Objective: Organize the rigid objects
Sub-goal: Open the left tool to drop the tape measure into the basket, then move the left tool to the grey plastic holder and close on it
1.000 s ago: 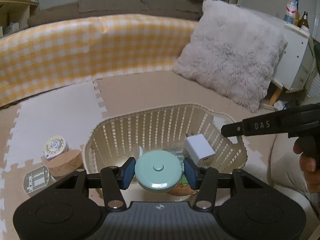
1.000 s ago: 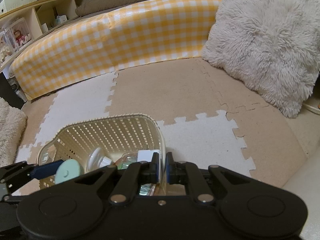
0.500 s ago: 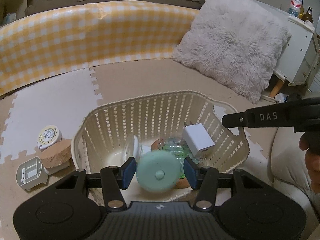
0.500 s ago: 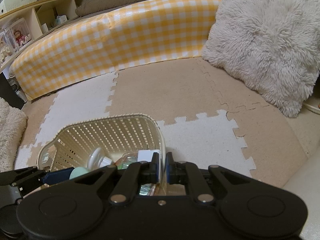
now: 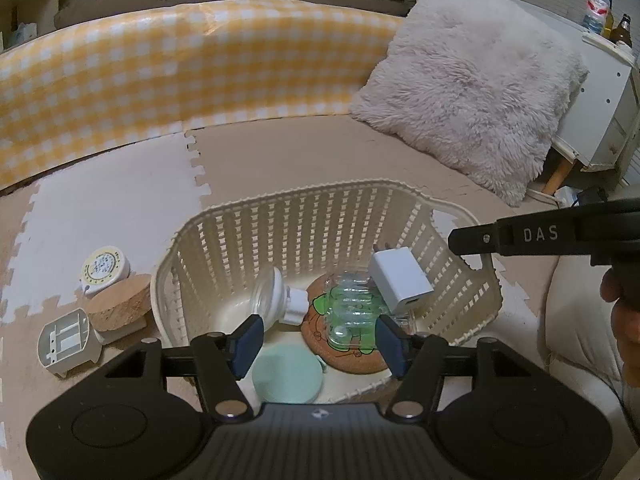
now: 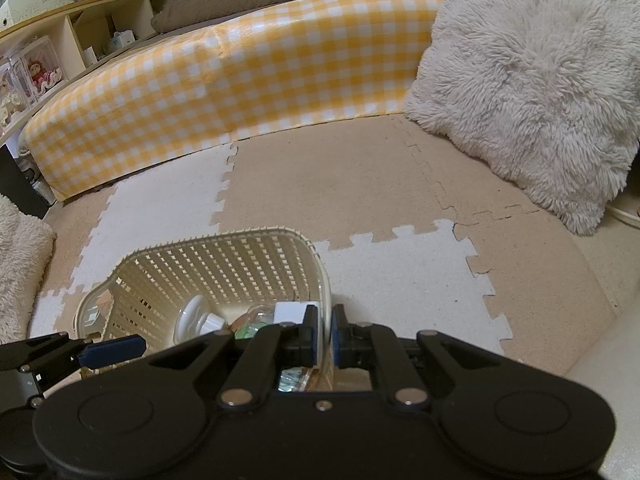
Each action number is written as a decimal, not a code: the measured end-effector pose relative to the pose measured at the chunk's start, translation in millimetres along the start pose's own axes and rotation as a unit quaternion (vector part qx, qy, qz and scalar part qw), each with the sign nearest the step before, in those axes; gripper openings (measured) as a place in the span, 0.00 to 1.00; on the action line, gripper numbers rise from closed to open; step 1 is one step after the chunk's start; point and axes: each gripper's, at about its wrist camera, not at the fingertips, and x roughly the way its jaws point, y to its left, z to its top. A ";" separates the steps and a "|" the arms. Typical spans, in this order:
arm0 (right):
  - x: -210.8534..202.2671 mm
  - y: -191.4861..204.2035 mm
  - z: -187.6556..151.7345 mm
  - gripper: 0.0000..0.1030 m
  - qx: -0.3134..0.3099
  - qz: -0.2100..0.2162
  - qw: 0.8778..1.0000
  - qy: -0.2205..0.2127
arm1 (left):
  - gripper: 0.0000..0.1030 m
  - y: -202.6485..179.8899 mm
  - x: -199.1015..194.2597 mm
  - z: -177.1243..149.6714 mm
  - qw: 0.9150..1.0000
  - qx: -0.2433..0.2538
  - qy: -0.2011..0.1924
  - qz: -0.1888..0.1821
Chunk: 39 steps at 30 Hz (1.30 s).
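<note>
Mint-green disc lies free in the basket below your opening left gripper; your right gripper pinches the rim, and pulling could tip it.

Both wrist views — close, angled down — share basket

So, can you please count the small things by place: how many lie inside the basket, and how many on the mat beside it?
Inside the basket: 5 (mint disc, cork coaster, clear container, white charger, clear bulb)
On the mat: 3 (round dial, cork block, grey frame)
Total: 8
</note>
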 end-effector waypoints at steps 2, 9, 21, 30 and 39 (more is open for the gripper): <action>0.1 0.3 -0.2 0.07 0.000 0.000 1.000 0.000 | 0.62 0.7 -0.6 -0.2 1.000 -0.001 0.000 0.001; 0.1 0.4 -0.1 0.07 0.000 0.000 1.000 0.000 | 0.67 2.5 -4.8 0.1 1.000 -0.006 0.000 0.004; 0.0 -0.2 0.2 0.08 0.000 0.000 1.000 0.000 | 0.91 -5.0 -29.4 4.7 0.999 -0.011 -0.029 -0.017; 0.0 -0.3 0.3 0.08 0.000 0.000 1.000 0.000 | 1.00 5.1 -61.3 8.7 0.996 -0.039 -0.074 -0.025; 0.2 0.2 -0.1 0.08 -0.001 -0.001 1.000 0.001 | 1.00 46.9 -85.0 -3.8 0.991 -0.081 -0.108 0.022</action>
